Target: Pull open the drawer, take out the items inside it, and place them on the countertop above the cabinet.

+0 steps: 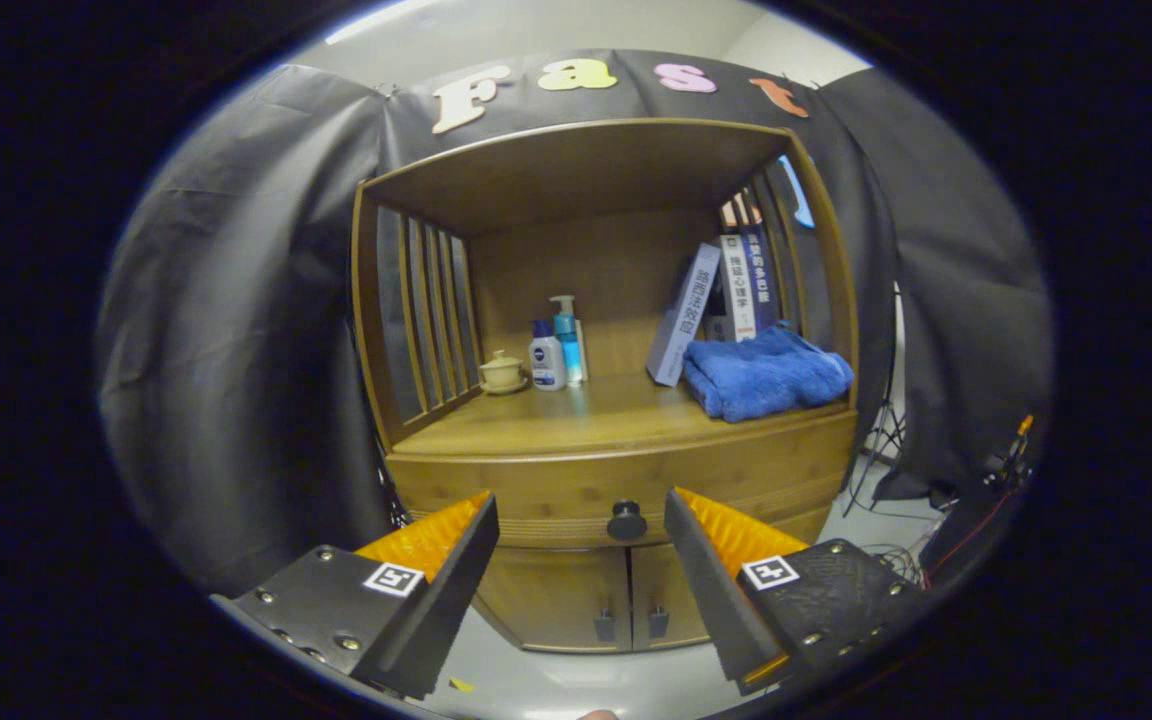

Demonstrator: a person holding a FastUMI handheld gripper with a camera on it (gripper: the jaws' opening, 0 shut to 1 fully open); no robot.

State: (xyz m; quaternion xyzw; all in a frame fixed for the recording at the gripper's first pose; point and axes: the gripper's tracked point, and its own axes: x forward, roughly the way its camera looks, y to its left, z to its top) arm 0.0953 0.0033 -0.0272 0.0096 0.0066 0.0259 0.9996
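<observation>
Low in the frame, the gripper is spread wide, its 2 fingers holding nothing. Between them and a little beyond sits the knob, at lower centre, on the shut drawer. The knob looks small, round, hard and possibly slick, so pinching its sides squarely seems best; the wooden drawer should slide stiffly and pull straight out. Its contents are hidden. Below it are 2 doors with 2 small handles. Further back, mid-frame, the countertop carries 1 towel, 2 bottles, 1 cup and several books.
</observation>
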